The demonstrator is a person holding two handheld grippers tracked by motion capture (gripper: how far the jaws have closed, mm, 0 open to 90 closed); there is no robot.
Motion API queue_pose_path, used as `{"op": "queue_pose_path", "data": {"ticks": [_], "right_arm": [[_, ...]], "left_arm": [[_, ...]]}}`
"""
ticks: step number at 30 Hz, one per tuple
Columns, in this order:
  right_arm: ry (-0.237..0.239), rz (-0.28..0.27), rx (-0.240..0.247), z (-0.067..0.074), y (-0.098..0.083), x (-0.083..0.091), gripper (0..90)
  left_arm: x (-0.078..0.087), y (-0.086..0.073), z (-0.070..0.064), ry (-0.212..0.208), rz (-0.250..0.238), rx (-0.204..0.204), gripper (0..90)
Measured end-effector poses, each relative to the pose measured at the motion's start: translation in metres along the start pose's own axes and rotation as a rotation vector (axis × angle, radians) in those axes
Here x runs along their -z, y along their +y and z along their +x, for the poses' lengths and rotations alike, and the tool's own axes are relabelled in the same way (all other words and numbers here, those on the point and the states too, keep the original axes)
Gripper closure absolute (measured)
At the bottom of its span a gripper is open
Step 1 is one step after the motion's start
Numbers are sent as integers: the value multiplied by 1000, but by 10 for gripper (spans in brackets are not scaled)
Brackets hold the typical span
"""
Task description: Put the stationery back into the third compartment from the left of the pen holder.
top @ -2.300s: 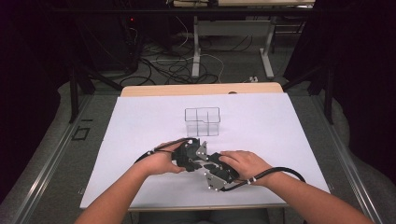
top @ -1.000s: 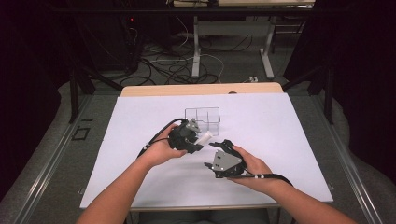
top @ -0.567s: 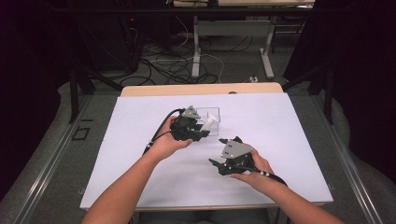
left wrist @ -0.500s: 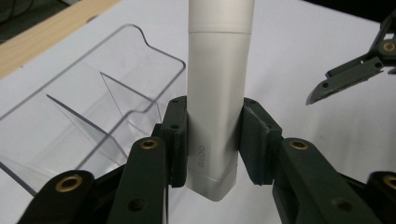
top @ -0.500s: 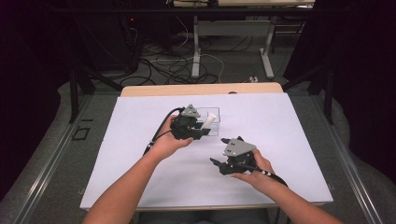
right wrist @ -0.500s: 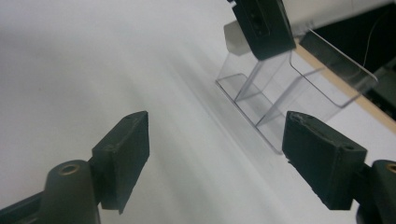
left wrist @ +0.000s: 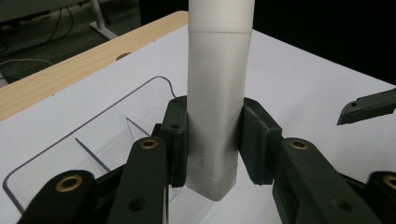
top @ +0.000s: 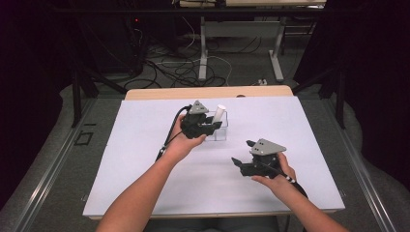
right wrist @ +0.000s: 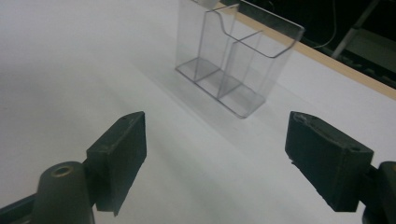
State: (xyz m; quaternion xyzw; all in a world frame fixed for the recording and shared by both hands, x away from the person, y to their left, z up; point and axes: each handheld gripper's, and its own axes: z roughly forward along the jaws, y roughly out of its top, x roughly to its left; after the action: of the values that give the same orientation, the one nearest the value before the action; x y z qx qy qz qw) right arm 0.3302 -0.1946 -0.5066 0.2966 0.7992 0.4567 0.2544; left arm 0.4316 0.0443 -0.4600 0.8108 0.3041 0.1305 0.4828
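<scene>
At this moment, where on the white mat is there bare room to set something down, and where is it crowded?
Free: the white mat left of the left forearm, and the strip between the clear holder and the right gripper. Crowded: at the holder, where the left gripper holds a white tube above it.

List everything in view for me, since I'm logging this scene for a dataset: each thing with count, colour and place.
white tube: one, white, upright between the left gripper's jaws, just above the clear holder.
clear holder: one, transparent, with compartments, standing on the far middle of the sheet.
white sheet: one, white, covering most of the table top.
table: one, light wood edge showing along the far side.
cables on the floor: several, dark and white, beyond the table.
left gripper: one, black, shut on the tube, held in the left hand.
right gripper: one, black, open, over the bare sheet, held in the right hand.
</scene>
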Motion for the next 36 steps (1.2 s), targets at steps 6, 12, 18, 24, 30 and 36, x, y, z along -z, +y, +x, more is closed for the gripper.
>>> {"op": "queue_pose_path", "data": {"ticks": [6, 12, 18, 24, 30, 36], "right_arm": [[-51, -33, -76, -18, -8, 5, 203], [-61, -38, -205, -32, -16, 8, 203], [-49, -41, -249, -37, -20, 8, 202], [-38, -35, -251, -35, -20, 7, 202], [-27, -30, -249, -33, -20, 6, 203], [-25, -35, -255, -33, -20, 6, 203]], "left_arm": [[-16, -2, 3, 31, -40, 79, 663], [-34, -6, 8, 67, -82, 113, 663], [-46, -8, 7, 95, -100, 88, 663], [-56, -12, 7, 119, -87, 74, 661], [-62, -16, 7, 128, -84, 61, 660], [-65, -18, 9, 135, -69, 65, 658]]}}
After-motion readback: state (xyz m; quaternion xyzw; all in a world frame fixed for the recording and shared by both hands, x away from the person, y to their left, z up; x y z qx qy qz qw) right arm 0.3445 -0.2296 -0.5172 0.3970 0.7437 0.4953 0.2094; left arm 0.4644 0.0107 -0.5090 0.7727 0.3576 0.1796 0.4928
